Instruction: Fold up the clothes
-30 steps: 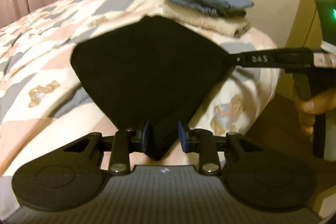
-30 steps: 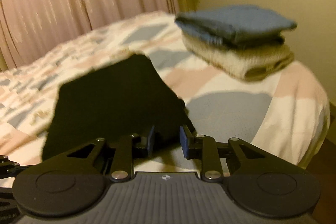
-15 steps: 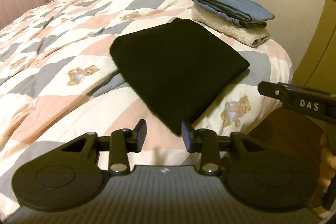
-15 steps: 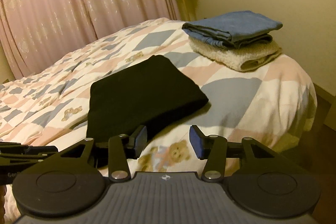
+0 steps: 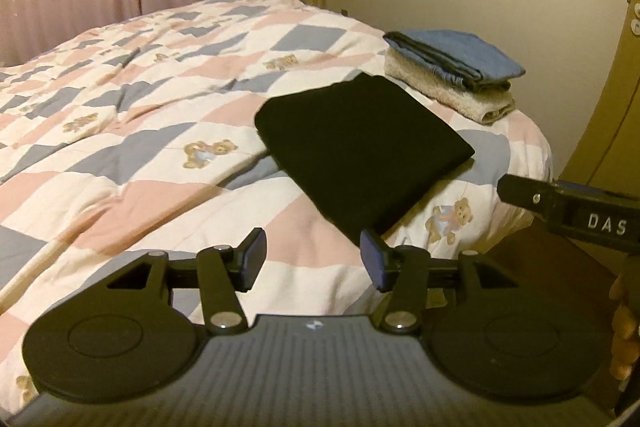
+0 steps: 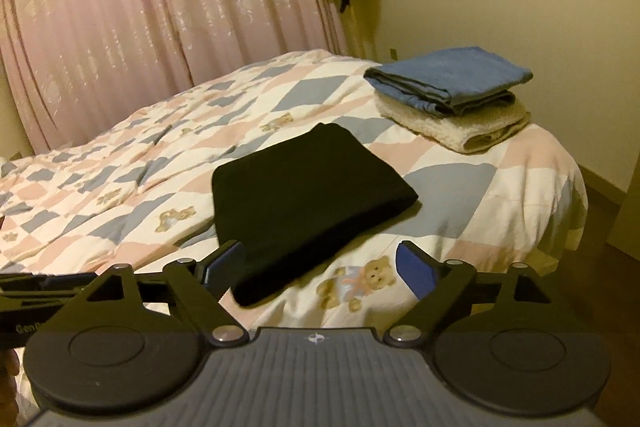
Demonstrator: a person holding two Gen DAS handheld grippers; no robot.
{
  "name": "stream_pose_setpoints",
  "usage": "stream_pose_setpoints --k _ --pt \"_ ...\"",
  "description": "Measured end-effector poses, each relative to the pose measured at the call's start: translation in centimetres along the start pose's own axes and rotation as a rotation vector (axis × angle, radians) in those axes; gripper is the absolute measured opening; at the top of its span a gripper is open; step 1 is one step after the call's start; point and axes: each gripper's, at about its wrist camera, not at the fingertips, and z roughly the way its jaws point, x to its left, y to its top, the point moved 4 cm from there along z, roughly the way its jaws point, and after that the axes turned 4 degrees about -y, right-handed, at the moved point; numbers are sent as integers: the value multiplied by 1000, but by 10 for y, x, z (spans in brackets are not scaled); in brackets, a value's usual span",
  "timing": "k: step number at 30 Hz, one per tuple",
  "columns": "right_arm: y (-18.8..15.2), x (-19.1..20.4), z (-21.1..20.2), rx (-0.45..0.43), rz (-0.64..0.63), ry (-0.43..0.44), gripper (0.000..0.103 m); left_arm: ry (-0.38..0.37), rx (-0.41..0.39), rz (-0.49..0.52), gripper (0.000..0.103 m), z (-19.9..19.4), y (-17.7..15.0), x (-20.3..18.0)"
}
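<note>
A folded black garment (image 5: 360,151) (image 6: 304,199) lies flat on the patchwork quilt near the bed's foot corner. My left gripper (image 5: 314,259) hovers open just short of the garment's near corner, holding nothing. My right gripper (image 6: 318,269) is open wide above the near edge of the garment, also empty. The right gripper's body with a "DAS" label (image 5: 600,223) shows at the right of the left wrist view, with a hand (image 5: 624,327) under it. The left gripper's arm (image 6: 40,291) shows at the left edge of the right wrist view.
A folded blue garment (image 6: 452,77) (image 5: 456,57) rests on a folded cream towel (image 6: 460,123) (image 5: 452,91) at the bed's far right corner. The quilt (image 5: 140,107) with bear prints spreads left. Pink curtains (image 6: 140,7) hang behind. The bed edge (image 6: 560,195) drops to a wooden floor (image 6: 616,259).
One second ago both grippers held corners of the black garment. They have let go, opened and drawn back; the garment now lies folded on the quilt.
</note>
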Motion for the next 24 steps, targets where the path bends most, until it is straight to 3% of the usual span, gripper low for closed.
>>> stream_pose_setpoints --k 7,17,24 --pt "-4 11 -18 -9 -5 -28 100 24 -33 -12 53 -29 -9 8" --pt "-6 23 -34 11 -43 -103 101 47 -58 -19 61 -54 -18 14" --pt "-8 26 -42 6 -56 -99 103 57 -65 -6 65 -61 -18 14"
